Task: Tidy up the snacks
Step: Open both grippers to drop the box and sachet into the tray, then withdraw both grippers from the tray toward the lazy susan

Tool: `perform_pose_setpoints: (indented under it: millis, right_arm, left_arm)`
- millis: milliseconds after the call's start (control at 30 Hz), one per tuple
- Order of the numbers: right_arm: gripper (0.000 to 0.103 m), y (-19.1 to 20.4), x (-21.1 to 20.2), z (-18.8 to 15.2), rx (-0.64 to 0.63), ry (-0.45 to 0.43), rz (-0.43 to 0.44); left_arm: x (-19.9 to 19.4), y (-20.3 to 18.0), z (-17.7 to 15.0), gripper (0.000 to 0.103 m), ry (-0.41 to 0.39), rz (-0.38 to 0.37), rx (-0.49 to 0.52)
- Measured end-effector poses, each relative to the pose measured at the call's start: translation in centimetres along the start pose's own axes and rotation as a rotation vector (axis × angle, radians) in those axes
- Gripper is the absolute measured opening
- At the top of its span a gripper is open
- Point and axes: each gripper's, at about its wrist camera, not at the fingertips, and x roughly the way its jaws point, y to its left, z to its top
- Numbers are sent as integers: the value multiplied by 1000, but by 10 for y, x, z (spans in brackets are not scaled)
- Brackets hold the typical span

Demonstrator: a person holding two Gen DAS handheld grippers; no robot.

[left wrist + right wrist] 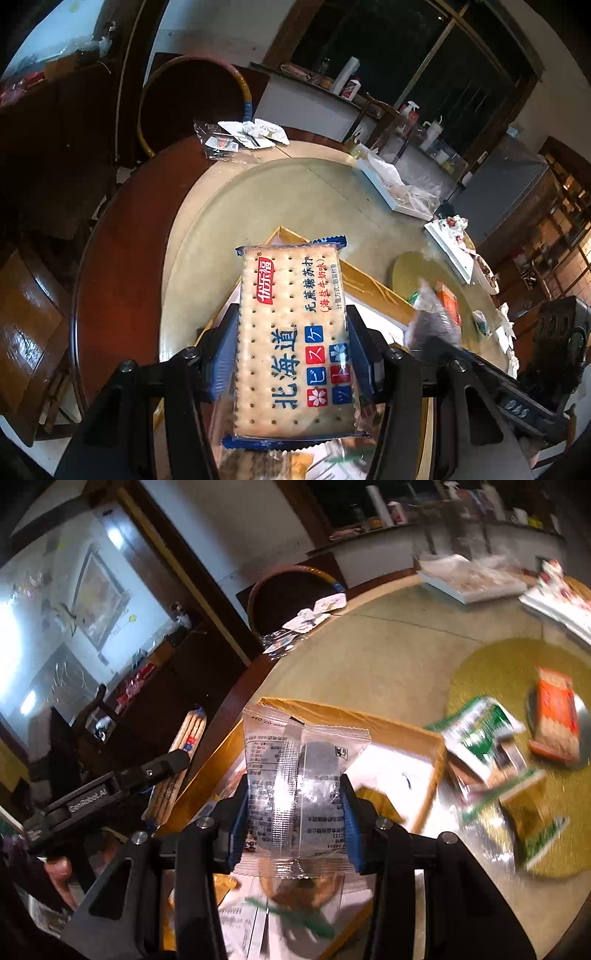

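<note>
Left hand-held gripper [291, 354] grips cracker pack [291, 332] | right hand-held gripper [295, 827] grips clear packet [299, 775] | green packets [487, 738] blurred

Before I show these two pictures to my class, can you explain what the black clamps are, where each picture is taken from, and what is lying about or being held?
There is no robot here. A person holds a two-finger clamp in each hand, and a wide-angle camera on each looks along its fingers. In the left-hand picture, the left gripper is shut on a blue-edged cracker pack. In the right-hand picture, the right gripper is shut on a clear snack packet. Below both sits a gold-rimmed box on a round table. Green packets and an orange pack lie on a gold mat.
</note>
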Motion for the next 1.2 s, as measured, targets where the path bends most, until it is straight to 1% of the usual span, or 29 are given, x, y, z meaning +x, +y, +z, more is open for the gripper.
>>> perform_pose_setpoints:
  millis: [67,100,133,200,233,267,300,333,367,400,467,533,667,800,867,900,967,1067,1133,1167,1200]
  right_arm:
    - [45,0,13,7,7,20,0]
    - [45,-2,19,10,14,29,10]
    - [45,-4,25,14,20,33,19]
    - [47,-7,37,19,26,39,-13]
    - [47,-9,42,20,25,45,-27]
    - [49,-10,50,20,23,62,-44]
    - [51,-11,55,19,31,78,-51]
    - [54,-13,59,17,42,95,-46]
    - [56,-14,59,16,49,99,-38]
    - [58,-15,57,16,59,97,-32]
    - [67,-14,42,14,63,69,-47]
    - [70,-11,23,11,59,36,-47]
    - [73,-8,-28,-10,82,-10,-16]
    - [75,-13,-74,-48,109,-51,17]
    - [75,-21,-86,-65,106,-34,12]
    - [75,-26,-93,-73,98,-23,4]
    - [75,-37,-109,-84,98,-25,-15]
    - [75,-66,-145,-100,181,-86,-1]
    - [75,-84,-166,-109,242,-132,36]
    - [75,-93,-176,-114,260,-151,41]
    - [75,-100,-184,-118,274,-164,27]
  left_arm:
    - [14,-8,4,54,31,-1,27]
    - [20,-12,4,54,37,16,44]
    - [30,-18,3,54,46,53,74]
    - [40,-20,3,55,69,61,89]
    - [46,-19,3,55,100,27,85]
    - [53,-14,4,56,138,-24,66]
    - [55,-11,4,58,160,-45,47]
    - [56,-5,4,63,182,-58,11]
    - [54,-2,4,75,181,-60,-8]
    - [47,0,3,83,165,-61,-18]
    - [34,-1,-1,83,141,-52,-21]
    - [15,-5,-11,83,105,-37,-23]
    - [-29,-19,-44,83,-3,13,-21]
    - [-61,-45,-82,83,-64,28,13]
    - [-65,-54,-93,83,-54,10,8]
    - [-68,-63,-100,83,-39,-14,12]
    - [-71,-76,-107,83,-33,-40,30]
    - [-74,-104,-119,83,-43,-77,66]
    - [-71,-121,-125,83,-22,-109,83]
    - [-68,-128,-127,83,-9,-120,88]
    - [-65,-135,-130,83,4,-130,96]
